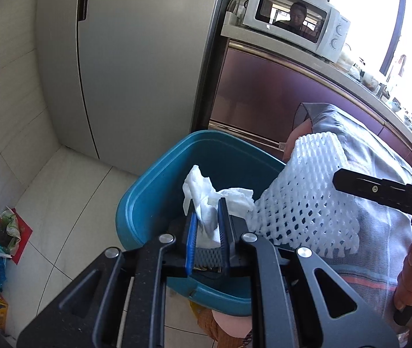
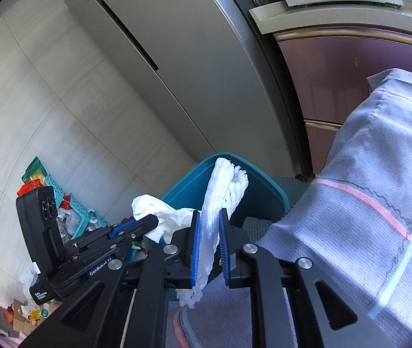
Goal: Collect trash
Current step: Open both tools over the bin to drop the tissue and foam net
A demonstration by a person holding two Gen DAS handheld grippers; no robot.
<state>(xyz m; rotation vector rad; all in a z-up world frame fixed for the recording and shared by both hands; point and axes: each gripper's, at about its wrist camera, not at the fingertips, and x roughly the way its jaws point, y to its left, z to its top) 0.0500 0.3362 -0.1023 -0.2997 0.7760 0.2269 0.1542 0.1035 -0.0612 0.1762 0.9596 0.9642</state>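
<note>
- Two pieces of trash are in my grip, one per tool, and both hang over the single blue bin (image 1: 159, 191) that stands on the floor by the fridge (image 1: 136, 58).
- My left tool (image 1: 207, 223) is clenched on one crumpled white tissue (image 1: 206, 200); the tissue sticks up out of the blue pads and sits right above the bin's open mouth, so letting go should drop it straight in.
- My right tool (image 2: 208, 246) is clenched on one white foam net sleeve (image 2: 220, 191). I hold it near its middle, so one end stands up towards the bin's far rim and the other dangles below the pads.
- From the left wrist view the foam net looks wide and flat, just right of the tissue and partly over the bin's right edge; I judge it needs to come a bit further over the opening before I release.
- Both tools point down and forward, side by side, which suits dropping rather than placing.
- Beside the bin on the right is a draped grey checked cloth (image 2: 380, 203), close enough that the net could snag on it.
- More litter lies on the floor by the wall around a teal basket (image 2: 60, 200); it is too jumbled to count, perhaps wrappers and bags.
</note>
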